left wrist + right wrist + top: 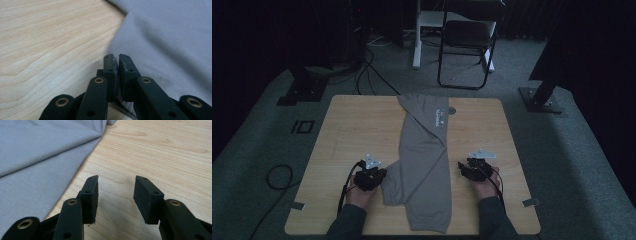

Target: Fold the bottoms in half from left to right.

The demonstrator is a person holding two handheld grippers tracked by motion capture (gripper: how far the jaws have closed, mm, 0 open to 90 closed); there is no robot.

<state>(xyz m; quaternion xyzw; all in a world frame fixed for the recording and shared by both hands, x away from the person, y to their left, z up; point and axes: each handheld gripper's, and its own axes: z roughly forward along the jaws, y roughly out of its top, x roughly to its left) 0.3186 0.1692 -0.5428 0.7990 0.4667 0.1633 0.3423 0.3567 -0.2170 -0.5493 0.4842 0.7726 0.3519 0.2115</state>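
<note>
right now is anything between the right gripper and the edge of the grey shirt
Nothing visible. The right gripper, jaws open, hovers over bare table, and the grey shirt edge lies just beside it with only wood between. The left gripper is shut on the shirt's other edge.

My left gripper sits low with jaws nearly closed, pinching cloth; my right gripper rests level, jaws spread wide apart.

High view looks forward and down on the table; both gripper views sit close, sharing its grey garment.
</note>
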